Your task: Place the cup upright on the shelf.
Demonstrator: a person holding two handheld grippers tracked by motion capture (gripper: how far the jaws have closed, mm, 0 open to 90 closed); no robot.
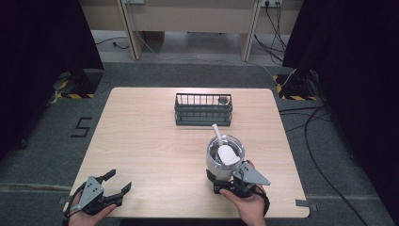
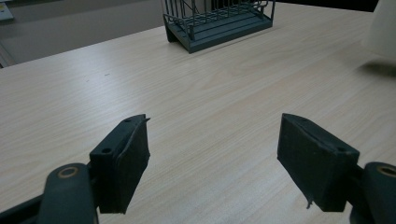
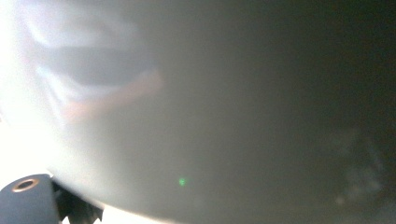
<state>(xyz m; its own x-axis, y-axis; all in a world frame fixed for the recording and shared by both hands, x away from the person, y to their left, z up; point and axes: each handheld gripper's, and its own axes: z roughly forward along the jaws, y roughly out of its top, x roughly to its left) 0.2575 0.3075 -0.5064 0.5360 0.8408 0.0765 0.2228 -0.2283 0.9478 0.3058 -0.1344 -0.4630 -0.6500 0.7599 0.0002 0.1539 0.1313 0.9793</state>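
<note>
A white tumbler [image 1: 226,155] with a clear lid and a white straw [image 1: 217,132] stands at the table's front right. My right gripper [image 1: 226,179] is pressed against its base from the near side, with the jaws on either side of it. In the right gripper view the tumbler's wall [image 3: 210,116] is a close blur. My left gripper [image 1: 120,180] rests open at the front left corner. Nothing lies between its pads [image 2: 123,163], only bare wood. The tumbler's edge [image 2: 383,28] shows at the far right of the left gripper view.
A dark wire basket [image 1: 203,109] stands at the back middle of the wooden table [image 1: 150,141], with a small round object [image 1: 222,100] in its right end. The basket [image 2: 217,23] also appears ahead in the left gripper view. Cables lie on the floor to the right.
</note>
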